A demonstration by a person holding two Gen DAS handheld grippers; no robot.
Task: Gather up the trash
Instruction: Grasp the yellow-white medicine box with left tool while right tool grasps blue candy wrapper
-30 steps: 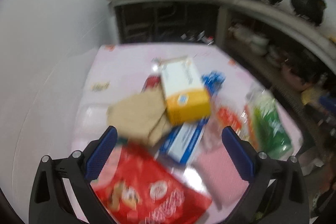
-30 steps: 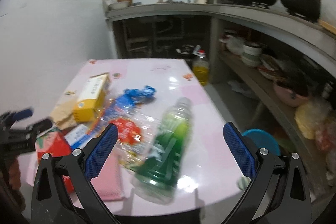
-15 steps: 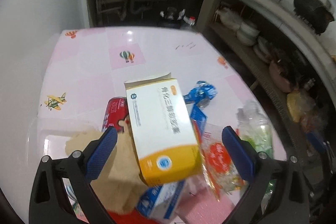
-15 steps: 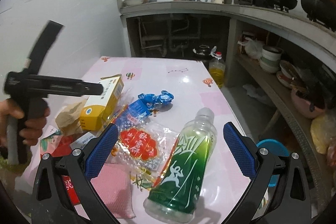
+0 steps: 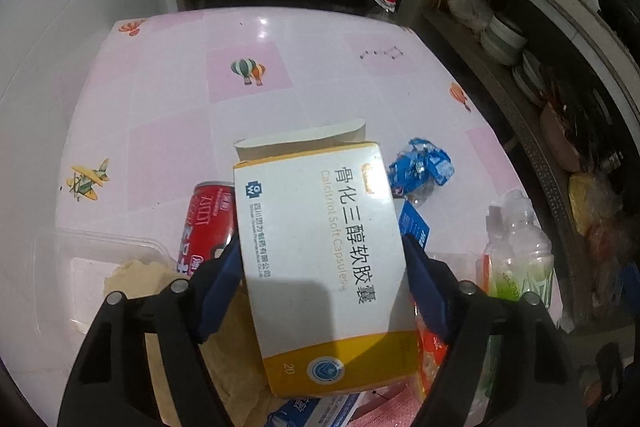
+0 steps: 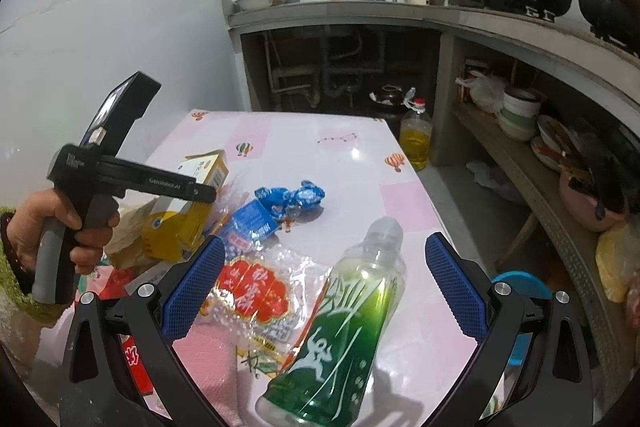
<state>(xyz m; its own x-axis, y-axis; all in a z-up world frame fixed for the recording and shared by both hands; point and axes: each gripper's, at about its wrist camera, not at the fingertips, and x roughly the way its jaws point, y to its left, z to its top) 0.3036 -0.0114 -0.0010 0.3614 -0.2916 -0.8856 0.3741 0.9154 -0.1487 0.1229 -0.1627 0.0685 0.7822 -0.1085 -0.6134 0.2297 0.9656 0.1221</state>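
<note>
left gripper [image 5: 322,277]: fingers just closed onto medicine box [image 5: 320,263] | right gripper [image 6: 324,289]: fingers apart

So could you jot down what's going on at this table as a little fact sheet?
setting: kitchen, pink patterned table
left gripper: jaws just closing on the white-and-yellow capsule box, both pads at its sides
right gripper: open, above the green plastic bottle, holding nothing
other trash: red can, blue wrapper, clear snack bag
</note>
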